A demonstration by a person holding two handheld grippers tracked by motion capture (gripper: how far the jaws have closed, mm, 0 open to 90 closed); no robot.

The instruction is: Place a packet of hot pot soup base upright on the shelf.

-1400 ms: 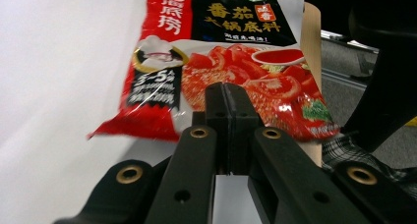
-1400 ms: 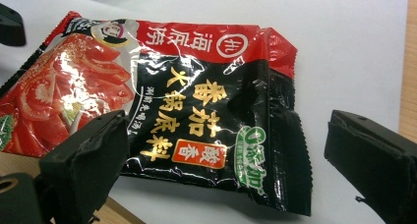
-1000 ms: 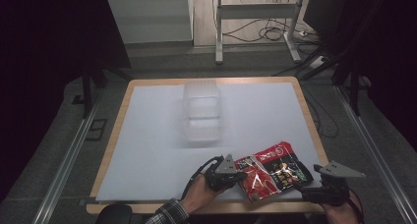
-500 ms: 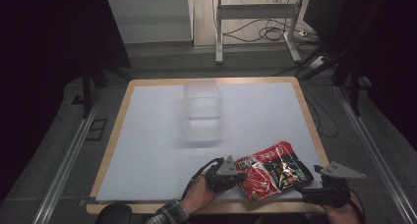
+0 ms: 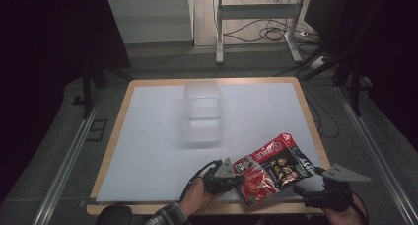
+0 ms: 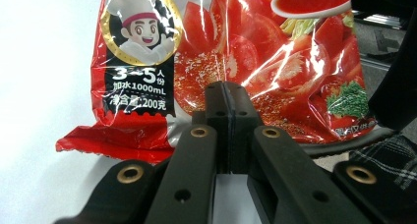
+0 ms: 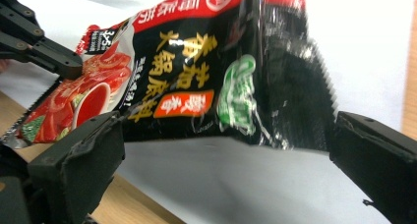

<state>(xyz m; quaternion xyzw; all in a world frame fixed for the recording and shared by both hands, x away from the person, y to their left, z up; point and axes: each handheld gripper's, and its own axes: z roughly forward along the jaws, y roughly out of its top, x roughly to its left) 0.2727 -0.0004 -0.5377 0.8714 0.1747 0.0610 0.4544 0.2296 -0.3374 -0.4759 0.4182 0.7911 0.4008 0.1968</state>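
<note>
Status: red and black sauce packet [image 5: 272,168] sits lower right of the high view, on the white mat [image 5: 148,151] near the table's front edge. Left gripper [image 5: 235,178] has jaws fully closed, pinching the packet's near edge; in the left gripper view the pads meet at the packet [image 6: 236,52] border. Right gripper [image 5: 301,191] is wide open, jaws either side of the packet's end in the right gripper view [image 7: 221,76], no contact seen.

Progress, est.: pickup half done. One grip made, second pending; packet not yet moved to the clear container [image 5: 202,114], mid-frame.

Clearance: wooden table rim [image 5: 315,136] close on right and front. Mat btwn packet and container unobstructed.
</note>
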